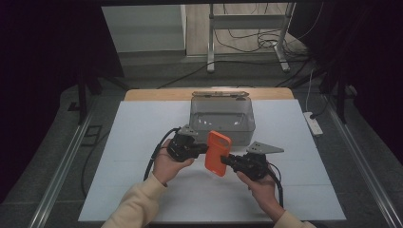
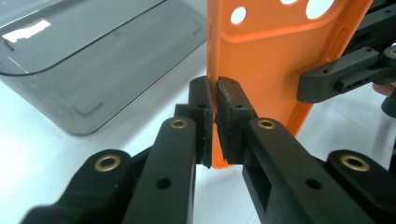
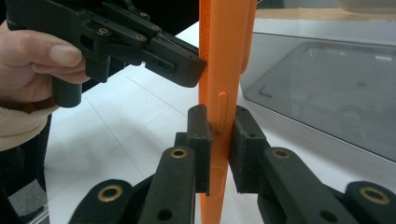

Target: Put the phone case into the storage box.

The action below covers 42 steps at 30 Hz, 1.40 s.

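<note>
High view: both claws pinch orange phone case (image 1: 218,153).

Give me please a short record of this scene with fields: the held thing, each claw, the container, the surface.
held thing: orange phone case, upright above the table
left claw: shut on one edge of the case
right claw: shut on the opposite edge
container: grey translucent box, behind the case
surface: white table

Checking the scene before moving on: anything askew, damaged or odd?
Nothing stands out. The orange phone case is held upright above the table, pinched at opposite edges by the left gripper and right gripper. The grey lidded box sits square behind it.
</note>
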Available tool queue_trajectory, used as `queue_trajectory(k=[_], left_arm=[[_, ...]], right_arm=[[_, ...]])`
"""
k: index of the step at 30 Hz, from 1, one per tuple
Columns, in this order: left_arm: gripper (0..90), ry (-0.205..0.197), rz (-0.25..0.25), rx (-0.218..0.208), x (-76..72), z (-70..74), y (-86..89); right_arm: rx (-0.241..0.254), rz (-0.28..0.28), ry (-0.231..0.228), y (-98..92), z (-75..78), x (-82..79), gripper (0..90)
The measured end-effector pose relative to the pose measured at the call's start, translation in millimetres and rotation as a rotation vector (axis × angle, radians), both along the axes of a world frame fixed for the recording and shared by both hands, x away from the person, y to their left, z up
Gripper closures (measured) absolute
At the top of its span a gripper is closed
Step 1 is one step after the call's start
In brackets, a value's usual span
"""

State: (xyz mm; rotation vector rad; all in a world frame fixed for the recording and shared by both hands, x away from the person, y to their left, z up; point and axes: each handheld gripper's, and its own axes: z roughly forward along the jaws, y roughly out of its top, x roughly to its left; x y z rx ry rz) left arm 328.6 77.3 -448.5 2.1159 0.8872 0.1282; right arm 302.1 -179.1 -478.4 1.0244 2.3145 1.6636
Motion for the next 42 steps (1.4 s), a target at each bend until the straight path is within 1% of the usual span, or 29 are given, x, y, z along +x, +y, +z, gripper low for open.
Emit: queue_trajectory(k=[5,6,7,8,11,12,15,17,20,23,26,28,32,34,35,36,39,42], left_arm=[[81.2,-0.012,-0.004,-0.003,-0.8,1.9,1.1],[79.1,-0.023,-0.004,-0.008,-1.4,2.5,1.5],[75.0,-0.037,-0.004,-0.011,-1.9,3.5,2.0],[70.4,-0.043,-0.003,-0.014,-2.4,4.7,2.6],[55.5,-0.051,-0.008,-0.032,-3.4,8.3,5.3],[52.4,-0.055,-0.007,-0.037,-3.8,9.1,6.7],[44.9,-0.047,-0.010,-0.051,-3.9,10.6,10.9],[41.7,-0.044,-0.010,-0.056,-4.1,11.1,14.0],[38.6,-0.044,-0.011,-0.068,-4.7,11.4,18.1],[36.0,-0.052,-0.004,-0.060,-6.4,10.4,22.0],[35.3,-0.066,0.006,-0.063,-7.9,8.0,26.0],[33.2,-0.080,0.010,-0.053,-9.3,6.3,27.9],[29.6,-0.110,0.023,-0.035,-13.6,2.3,32.4],[26.5,-0.137,0.040,-0.020,-16.9,0.0,36.0],[26.1,-0.157,0.052,-0.021,-19.1,-0.9,38.7],[26.0,-0.168,0.060,-0.026,-21.0,-2.0,41.4],[24.2,-0.176,0.067,-0.024,-25.6,-5.4,49.3],[24.0,-0.160,0.081,-0.032,-27.2,-9.6,56.5]], right_arm=[[-0.019,0.010,-0.024,2.1,2.1,-2.1,79.6],[-0.023,0.010,-0.028,1.9,2.5,-2.1,79.6],[-0.026,0.011,-0.032,1.7,2.8,-1.9,79.6],[-0.029,0.012,-0.034,1.3,3.1,-1.7,79.6],[-0.043,0.014,-0.042,0.3,4.1,-1.2,79.6],[-0.047,0.017,-0.044,0.0,4.5,-1.1,79.6],[-0.053,0.026,-0.047,-0.3,5.6,-0.6,79.6],[-0.057,0.030,-0.048,-0.6,6.0,-0.3,79.6],[-0.059,0.032,-0.047,-1.0,6.4,0.2,79.6],[-0.064,0.031,-0.051,-2.1,7.1,0.6,79.6],[-0.063,0.033,-0.053,-3.6,7.9,1.4,79.6],[-0.058,0.032,-0.040,-4.2,8.4,1.7,79.6],[-0.061,0.033,-0.044,-4.7,8.6,1.7,79.6],[-0.061,0.034,-0.043,-5.1,8.6,1.9,79.6],[-0.062,0.035,-0.043,-5.2,8.6,2.0,79.6],[-0.060,0.036,-0.030,-5.5,8.7,2.2,79.6],[-0.056,0.041,-0.016,-6.1,8.3,2.8,79.6],[-0.055,0.040,-0.015,-6.5,8.5,3.0,79.6]])
